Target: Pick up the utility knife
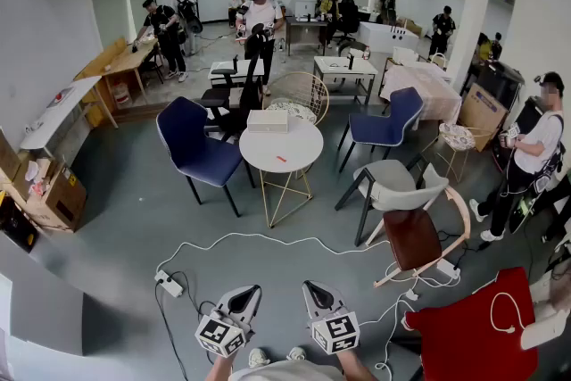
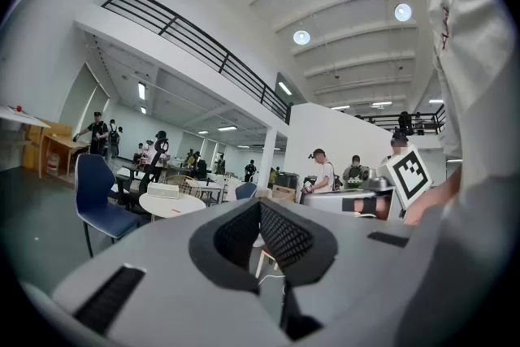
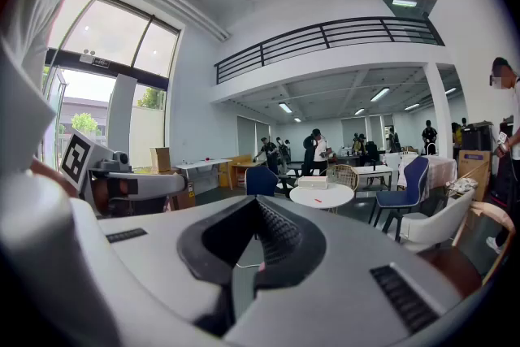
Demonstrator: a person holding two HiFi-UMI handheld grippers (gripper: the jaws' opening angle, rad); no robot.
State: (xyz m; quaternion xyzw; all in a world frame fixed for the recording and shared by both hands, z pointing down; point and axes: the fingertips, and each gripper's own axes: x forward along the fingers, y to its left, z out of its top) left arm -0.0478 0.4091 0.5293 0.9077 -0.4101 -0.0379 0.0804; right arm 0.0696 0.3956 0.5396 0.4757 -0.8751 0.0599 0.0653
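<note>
Jaws on both grippers are pressed together with nothing between them. The left gripper (image 1: 252,292) and the right gripper (image 1: 309,288) sit side by side low at the near edge of the head view, marker cubes toward the person. Both point out across the grey floor (image 1: 116,219) toward a round white counter (image 1: 303,143) on thin gold legs, which stands well apart from them. On that counter lies a small orange-red utility knife (image 1: 281,159), or so it seems, since it is too small to make out for certain. It rests alone near the middle of the top, untouched. A white box (image 1: 268,120) sits behind it at the far edge. A blue chair (image 1: 192,147) stands just left of the counter and a second blue chair (image 1: 388,122) to its right. A pale grey chair (image 1: 393,183) and a wooden chair with a brown seat (image 1: 415,236) stand nearer on the right. A white cable (image 1: 268,238) loops over the floor between the grippers and the counter. A power strip (image 1: 169,284) lies near the left gripper, on its left. A red cloth (image 1: 473,335) shows at the lower right. In the left gripper view the counter appears beyond the shut tips, to their left. In the right gripper view it stands a little right of the tips, with the orange-red mark on top. Several people stand among desks at the far end of the room.
</note>
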